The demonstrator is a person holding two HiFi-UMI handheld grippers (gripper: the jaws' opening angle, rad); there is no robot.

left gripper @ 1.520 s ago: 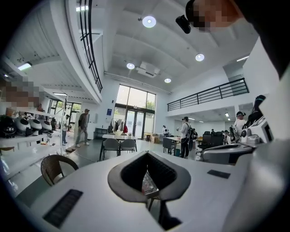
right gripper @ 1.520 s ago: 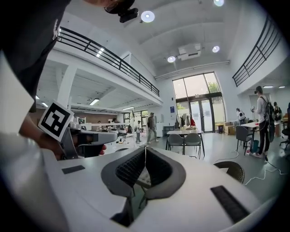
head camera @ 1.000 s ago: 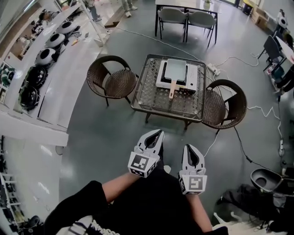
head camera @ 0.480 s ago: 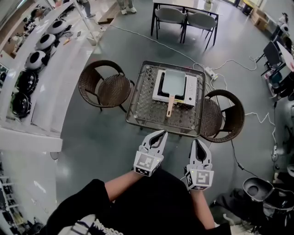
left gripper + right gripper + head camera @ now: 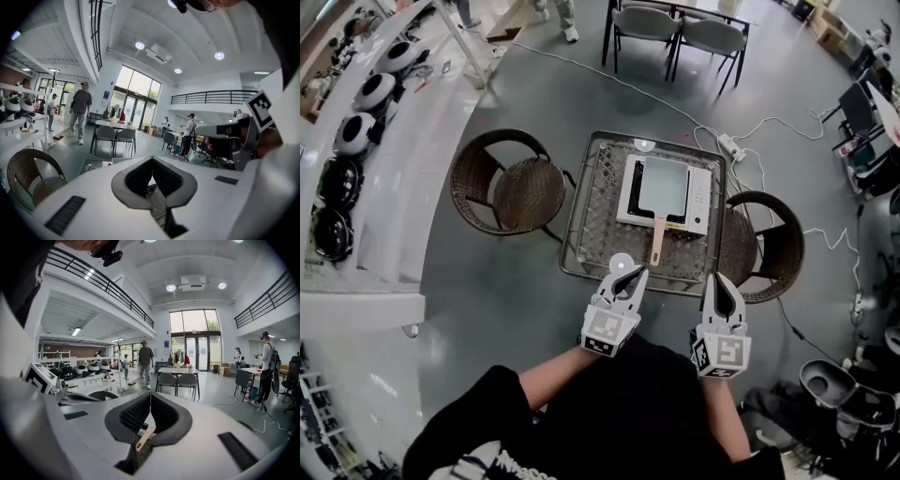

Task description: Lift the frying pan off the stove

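A square grey frying pan (image 5: 662, 182) sits on a white stove (image 5: 699, 195) on the wire-mesh table (image 5: 596, 212). Its wooden handle (image 5: 657, 242) points toward me. My left gripper (image 5: 637, 273) is shut and empty, with its tips over the table's near edge, left of the handle. My right gripper (image 5: 717, 279) is also shut and empty, just short of the table's near right corner. In the right gripper view the handle (image 5: 144, 438) shows below the closed jaws. In the left gripper view, mesh (image 5: 158, 202) shows under the closed jaws.
Wicker chairs stand at the table's left (image 5: 510, 185) and right (image 5: 769, 246). A power strip (image 5: 732, 145) and cables lie on the floor behind the table. Grey chairs (image 5: 675, 28) stand farther back. A white counter (image 5: 403, 141) with round appliances runs along the left.
I have come closer to the table. Both grippers have moved forward to its near edge, still shut. The pan has not moved on the stove.
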